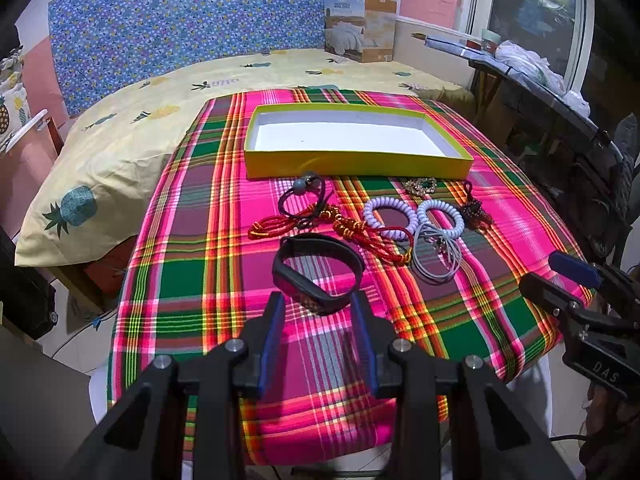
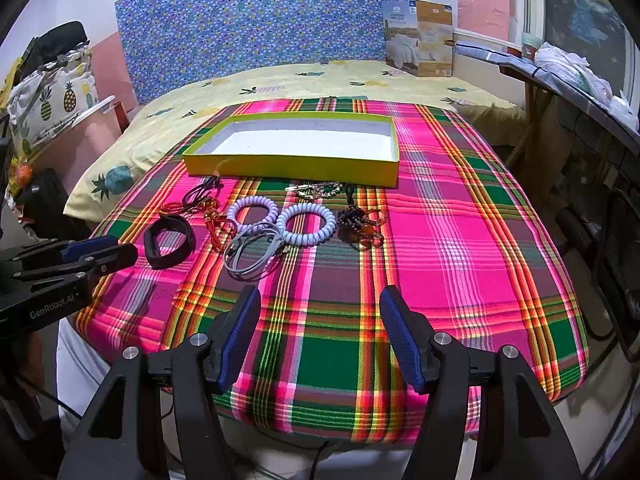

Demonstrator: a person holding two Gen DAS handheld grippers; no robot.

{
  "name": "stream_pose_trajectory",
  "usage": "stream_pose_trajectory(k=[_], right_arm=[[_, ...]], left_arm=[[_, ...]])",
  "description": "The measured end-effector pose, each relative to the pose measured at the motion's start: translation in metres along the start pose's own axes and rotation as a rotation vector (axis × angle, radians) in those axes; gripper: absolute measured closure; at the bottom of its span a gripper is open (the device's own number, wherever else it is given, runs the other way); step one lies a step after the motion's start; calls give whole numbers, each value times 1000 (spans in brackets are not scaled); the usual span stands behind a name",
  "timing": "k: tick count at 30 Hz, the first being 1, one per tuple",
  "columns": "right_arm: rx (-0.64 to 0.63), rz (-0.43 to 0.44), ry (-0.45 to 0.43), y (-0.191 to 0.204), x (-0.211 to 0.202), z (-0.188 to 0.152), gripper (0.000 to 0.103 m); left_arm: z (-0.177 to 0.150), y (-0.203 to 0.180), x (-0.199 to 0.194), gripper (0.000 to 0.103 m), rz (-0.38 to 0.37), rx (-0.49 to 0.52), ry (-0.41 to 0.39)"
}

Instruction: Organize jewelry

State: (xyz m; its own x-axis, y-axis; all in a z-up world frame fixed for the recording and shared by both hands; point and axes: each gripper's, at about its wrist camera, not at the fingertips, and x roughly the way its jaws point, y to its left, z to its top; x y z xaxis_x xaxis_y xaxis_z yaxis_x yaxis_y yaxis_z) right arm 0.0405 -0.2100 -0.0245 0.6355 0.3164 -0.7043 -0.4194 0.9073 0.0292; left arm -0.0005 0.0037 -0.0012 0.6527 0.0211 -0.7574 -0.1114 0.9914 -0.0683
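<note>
since the black band (image 1: 318, 274) lies just ahead of the left tongs (image 1: 318, 310), nearly on their centre line, that is the piece the coming move most likely turns on. it rests flat on the plaid cloth (image 1: 224, 240), an oval loop with its long axis running across the tongs, its near rim just beyond the fingertips and not touched. left tongs stand wide, nothing between them. right tongs (image 2: 320, 308) stand wide too, empty, over bare cloth; the band (image 2: 170, 242) lies well off to their left, so the left hand is clearly nearer. beyond the band lie the red cords (image 1: 348, 228), two coil ties (image 1: 390, 214), grey ties (image 1: 434, 258) and beaded charms (image 1: 476, 212), and past those the yellow tray (image 1: 356, 166), empty. reaching the tray probably means carrying the band forward over the whole cluster.
</note>
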Motion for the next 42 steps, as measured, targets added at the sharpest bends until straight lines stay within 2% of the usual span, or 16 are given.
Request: stream_pose_trajectory(k=[35,42], right_arm=[[7,2,1,-1,2,0,41],[10,-5,2,-9,11,4,41]], left_arm=[[0,1,4,68,-11,-1,4],[4,13,13,68,1,-46,2]])
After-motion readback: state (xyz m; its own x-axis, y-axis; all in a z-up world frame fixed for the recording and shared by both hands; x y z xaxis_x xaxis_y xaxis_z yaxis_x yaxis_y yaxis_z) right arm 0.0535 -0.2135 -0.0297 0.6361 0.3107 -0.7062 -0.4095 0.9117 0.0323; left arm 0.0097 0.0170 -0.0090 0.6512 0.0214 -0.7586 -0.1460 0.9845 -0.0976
